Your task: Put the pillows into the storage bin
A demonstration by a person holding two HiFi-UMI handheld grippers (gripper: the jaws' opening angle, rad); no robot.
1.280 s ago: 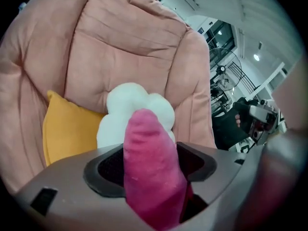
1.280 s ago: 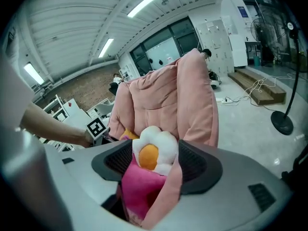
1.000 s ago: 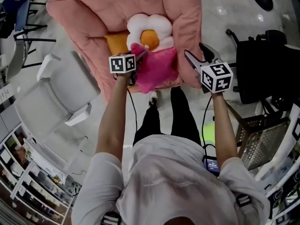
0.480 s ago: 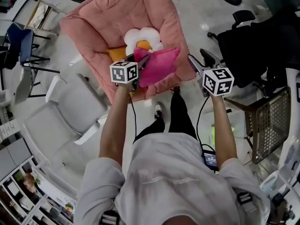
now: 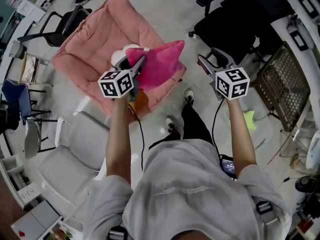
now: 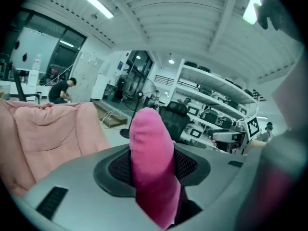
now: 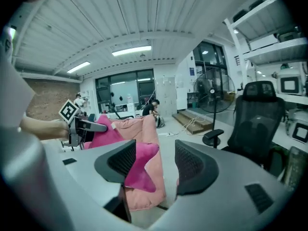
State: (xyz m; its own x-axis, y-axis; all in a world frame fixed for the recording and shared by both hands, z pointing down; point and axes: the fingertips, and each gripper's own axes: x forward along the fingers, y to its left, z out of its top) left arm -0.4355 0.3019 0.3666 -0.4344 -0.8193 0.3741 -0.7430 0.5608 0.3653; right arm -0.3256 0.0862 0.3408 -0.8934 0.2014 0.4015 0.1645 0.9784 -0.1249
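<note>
My left gripper [image 5: 140, 67] is shut on a magenta pillow [image 5: 161, 63] and holds it in the air above the front edge of a big pink cushion seat [image 5: 95, 39]. In the left gripper view the magenta pillow [image 6: 150, 148] fills the gap between the jaws. A white flower pillow [image 5: 121, 55] lies on the seat behind it, mostly hidden. An orange pillow [image 5: 142, 101] peeks out below the left gripper. My right gripper [image 5: 206, 64] hovers to the right of the magenta pillow, apart from it; its jaws are closing with nothing between them. A wire mesh bin [image 5: 286, 81] stands at the right.
A black office chair [image 5: 240, 19] stands at the far right, just behind my right gripper. White chairs [image 5: 65, 154] sit at the lower left. A yellow-green star shape [image 5: 249, 120] lies on the floor near the mesh bin. A person's legs and shoes [image 5: 187, 96] are below the grippers.
My left gripper has lifted the magenta pillow off the pink seat and carried it rightward. The flower pillow stayed on the seat. The mesh bin has come further into view.
</note>
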